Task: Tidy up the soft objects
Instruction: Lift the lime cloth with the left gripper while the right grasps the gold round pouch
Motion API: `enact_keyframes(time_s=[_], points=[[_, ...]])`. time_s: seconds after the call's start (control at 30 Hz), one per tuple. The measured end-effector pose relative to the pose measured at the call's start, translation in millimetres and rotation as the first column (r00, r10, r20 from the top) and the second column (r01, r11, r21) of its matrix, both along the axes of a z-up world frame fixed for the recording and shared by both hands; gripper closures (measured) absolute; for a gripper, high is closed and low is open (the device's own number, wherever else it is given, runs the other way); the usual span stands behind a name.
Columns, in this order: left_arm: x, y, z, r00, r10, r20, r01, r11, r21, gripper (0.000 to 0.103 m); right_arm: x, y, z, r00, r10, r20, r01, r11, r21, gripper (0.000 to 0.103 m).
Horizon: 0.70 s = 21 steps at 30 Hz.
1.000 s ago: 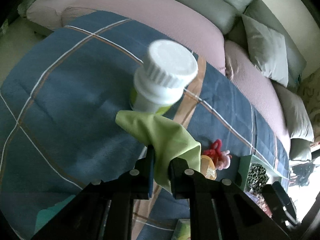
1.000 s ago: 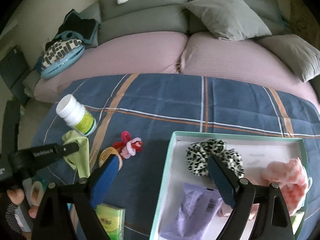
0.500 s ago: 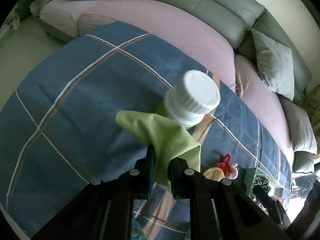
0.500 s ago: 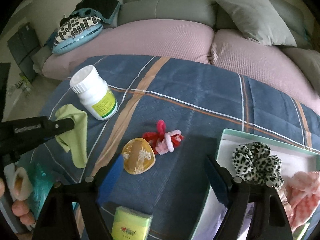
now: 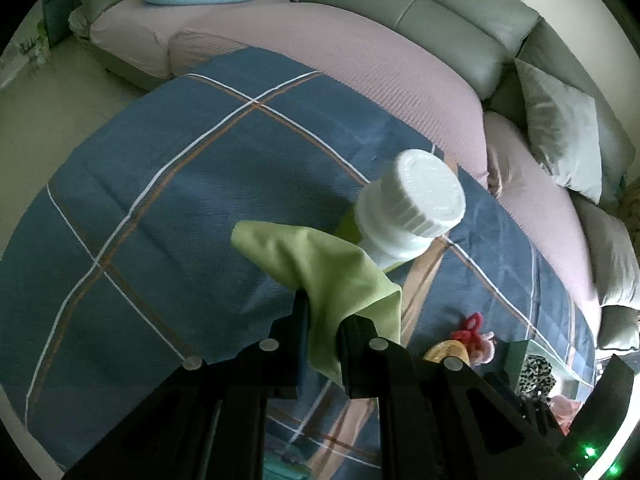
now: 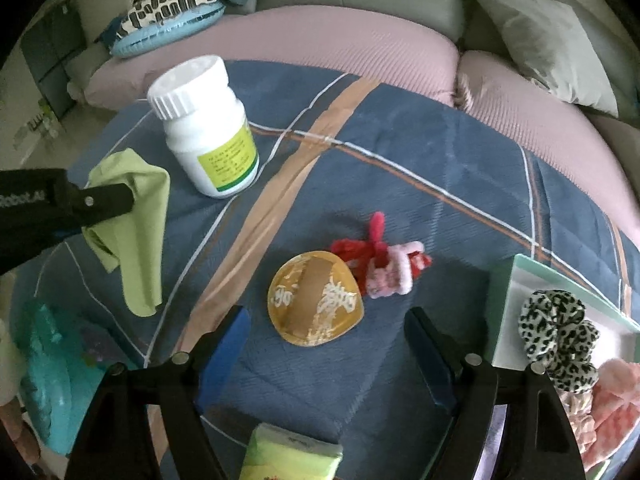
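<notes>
Left gripper [image 5: 324,316] pinching a green cloth [image 5: 320,264] lifted beside the white bottle [image 5: 408,208], right gripper [image 6: 328,336] spread wide above the yellow pad [image 6: 316,300].

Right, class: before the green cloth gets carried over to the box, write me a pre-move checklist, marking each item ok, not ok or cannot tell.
1. Left hand-held gripper shut on the green cloth: ok.
2. Cloth lifted off the plaid blanket, hanging free: ok.
3. Cloth clear of the white bottle: cannot tell; they overlap in the left wrist view.
4. Right hand-held gripper open and holding nothing: ok.
5. Space left in the box: cannot tell; the leopard scrunchie and pink items fill the visible part.
6. Soft things still outside the box: not ok; the red-and-pink hair tie lies on the blanket.
</notes>
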<state>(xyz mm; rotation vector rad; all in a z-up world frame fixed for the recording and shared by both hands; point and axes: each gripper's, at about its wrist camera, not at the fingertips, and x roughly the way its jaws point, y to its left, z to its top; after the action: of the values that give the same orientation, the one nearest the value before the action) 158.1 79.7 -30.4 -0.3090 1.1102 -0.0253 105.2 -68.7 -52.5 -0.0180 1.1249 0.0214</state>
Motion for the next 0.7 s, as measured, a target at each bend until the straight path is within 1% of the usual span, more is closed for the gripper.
enact_keyframes(time_s=[0.1,0.2,0.27,0.3,0.43,0.7], points=[[0.7,0.8,-1.8,1.000,0.003,-0.007,-0.003,1.000,0.005,0.090,2.5,0.3,-4.3,1.000,-0.011,-0.012,0.011,1.000,-0.001,0.027],[1.2,0.2,-3.1,1.000,0.002,-0.014,-0.001,1.000,0.013,0.090,5.4,0.3,-6.6,1.000,-0.015,-0.013,0.015,1.000,-0.005,0.030],[1.4,-0.6,-3.9,1.000,-0.002,-0.019,0.002,1.000,0.011,0.090,7.2,0.3,-7.7,1.000,-0.018,-0.015,0.018,1.000,-0.002,0.036],[1.5,-1.0,-4.2,1.000,-0.004,-0.021,0.004,1.000,0.009,0.090,7.5,0.5,-8.3,1.000,-0.017,-0.018,0.017,1.000,0.003,0.041],[2.4,-1.0,-4.0,1.000,-0.004,-0.023,0.004,1.000,0.008,0.090,7.5,2.2,-9.2,1.000,-0.008,-0.020,0.008,0.999,0.032,0.051],[3.1,-0.9,-4.0,1.000,-0.007,-0.024,0.007,1.000,0.008,0.090,3.4,-2.2,-4.8,1.000,-0.016,-0.010,0.017,0.998,0.054,0.052]])
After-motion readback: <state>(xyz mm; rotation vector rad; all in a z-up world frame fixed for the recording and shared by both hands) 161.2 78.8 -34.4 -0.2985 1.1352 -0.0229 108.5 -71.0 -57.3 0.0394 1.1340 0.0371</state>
